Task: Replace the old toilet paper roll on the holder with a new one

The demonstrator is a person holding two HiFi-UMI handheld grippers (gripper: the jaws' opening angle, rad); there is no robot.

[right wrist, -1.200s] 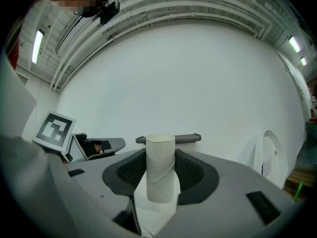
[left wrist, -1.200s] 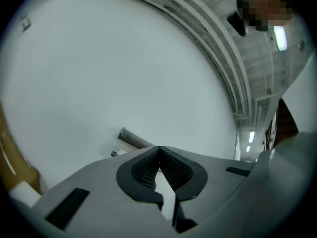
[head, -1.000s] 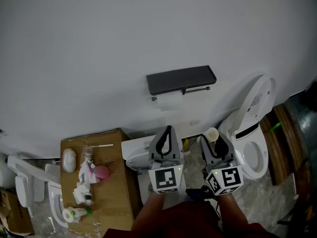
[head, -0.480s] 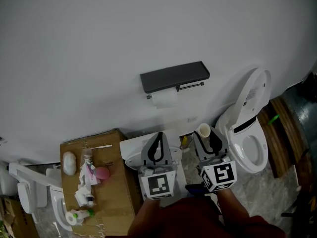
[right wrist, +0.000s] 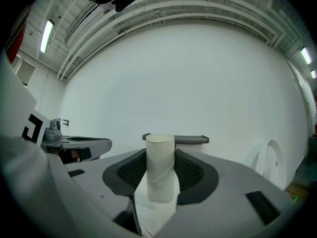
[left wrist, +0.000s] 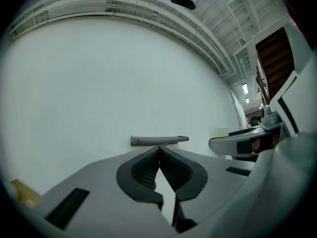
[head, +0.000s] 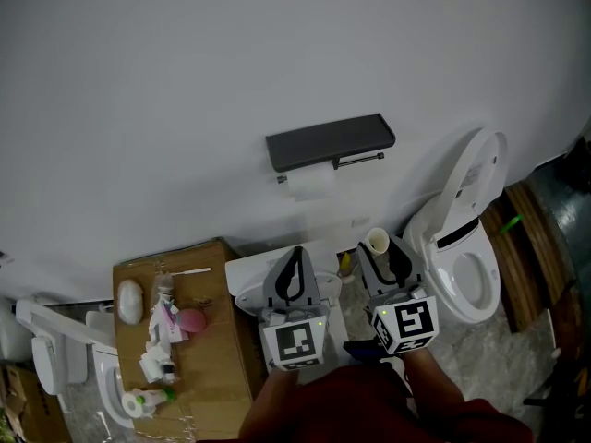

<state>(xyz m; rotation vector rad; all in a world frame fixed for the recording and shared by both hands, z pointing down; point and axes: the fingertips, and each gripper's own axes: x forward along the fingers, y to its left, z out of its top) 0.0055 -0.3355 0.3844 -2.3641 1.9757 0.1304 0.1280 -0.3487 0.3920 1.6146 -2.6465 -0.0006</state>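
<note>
A black shelf-type paper holder [head: 331, 141] is fixed on the white wall, with a white paper roll [head: 310, 184] hanging under it. My right gripper [head: 388, 255] is shut on an empty cardboard tube [head: 377, 241], which stands upright between its pads [right wrist: 190, 171]. In the right gripper view the cardboard tube [right wrist: 160, 168] stands in front of the holder [right wrist: 184, 139]. My left gripper [head: 295, 264] is shut with nothing in it, below the holder. In the left gripper view its jaws meet at the tips of the left gripper [left wrist: 159, 148], pointing at the holder [left wrist: 159, 141].
A white toilet [head: 466, 270] with its lid raised stands at the right. A cardboard box [head: 214, 358] at the left carries several small toiletries. A white basin-like fixture [head: 247, 284] sits under my left gripper. Another white fixture [head: 42, 340] is at the far left.
The head view has shifted, so the holder sits a bit higher and further left. My left gripper has sunk slightly away from the holder. The right gripper keeps the tube.
</note>
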